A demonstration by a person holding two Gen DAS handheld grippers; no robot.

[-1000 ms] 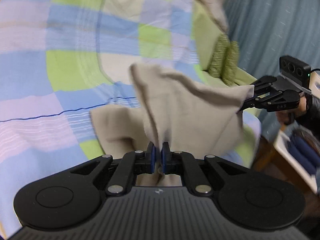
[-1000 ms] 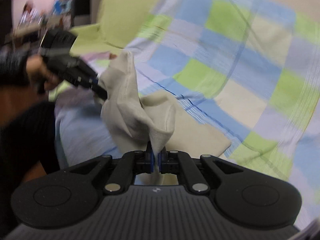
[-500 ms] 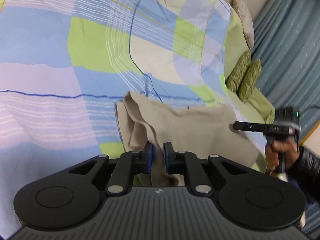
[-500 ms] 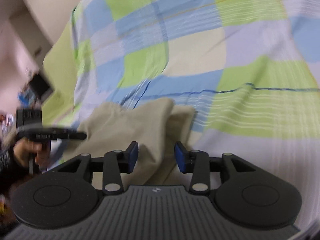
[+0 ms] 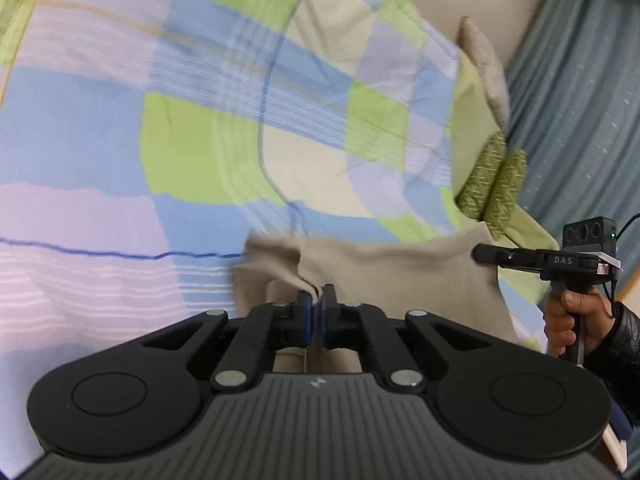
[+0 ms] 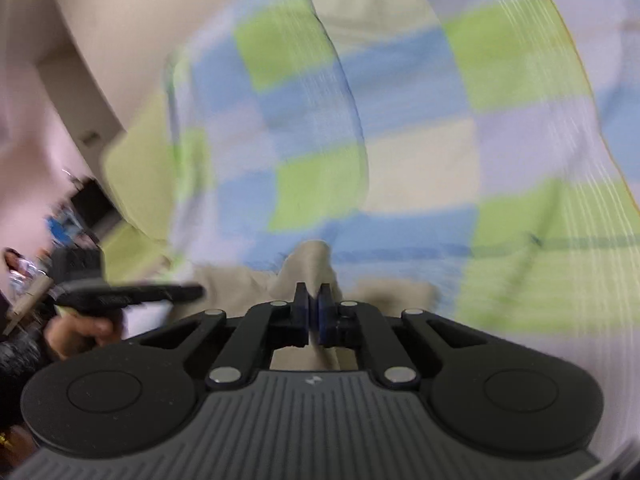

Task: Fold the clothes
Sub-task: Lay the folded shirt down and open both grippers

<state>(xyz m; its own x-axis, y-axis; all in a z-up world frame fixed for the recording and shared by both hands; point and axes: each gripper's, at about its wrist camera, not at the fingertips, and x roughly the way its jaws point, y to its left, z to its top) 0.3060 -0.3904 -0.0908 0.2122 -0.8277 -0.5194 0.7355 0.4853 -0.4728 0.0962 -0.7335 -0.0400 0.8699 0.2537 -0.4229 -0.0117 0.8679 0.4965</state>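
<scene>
Left wrist view: the beige woven cloth garment lies bunched near the front edge of the blue, green and lilac checked bedspread. Left gripper is clenched on a raised fold; right gripper likewise pinches cloth at the far end. Best, I judge, to lift both ends level, keep the fabric taut, then lay it over evenly.

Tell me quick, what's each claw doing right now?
Left gripper: shut, pinching an edge of the beige cloth.
Right gripper: shut, with a fold of the same cloth caught between its pads.
</scene>
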